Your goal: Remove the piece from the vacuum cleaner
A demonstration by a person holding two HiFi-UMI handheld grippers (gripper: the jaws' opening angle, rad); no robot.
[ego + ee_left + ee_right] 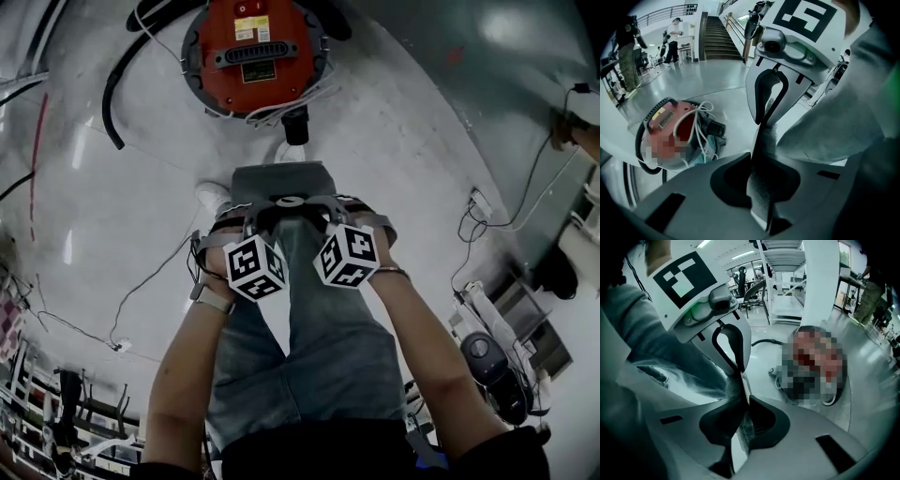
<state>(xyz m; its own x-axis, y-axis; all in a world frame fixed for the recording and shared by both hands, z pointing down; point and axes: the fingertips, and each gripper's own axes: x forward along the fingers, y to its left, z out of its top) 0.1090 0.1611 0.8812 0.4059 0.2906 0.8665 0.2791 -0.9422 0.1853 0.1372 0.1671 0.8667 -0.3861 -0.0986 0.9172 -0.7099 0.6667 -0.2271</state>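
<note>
The red round vacuum cleaner [253, 52] lies on the grey floor ahead of my feet, with a black hose [117, 89] curling off its left side and a white cord [272, 111] bundled at its near edge. A short black nozzle piece [295, 125] sticks out towards me; it also shows in the left gripper view as the nozzle piece [715, 127] on the vacuum cleaner [675, 126]. The left gripper [274, 206] and right gripper [314, 206] are held together over my knees, tips facing each other, well short of the vacuum. Both the left gripper [761, 136] and the right gripper [743, 376] are shut with nothing between the jaws.
My jeans-clad legs and a white shoe [214, 195] are under the grippers. Thin cables and a power strip [481, 202] lie on the floor at the right. A staircase [717, 40] and people [672, 37] stand beyond. White shelving [787, 282] rises behind the vacuum.
</note>
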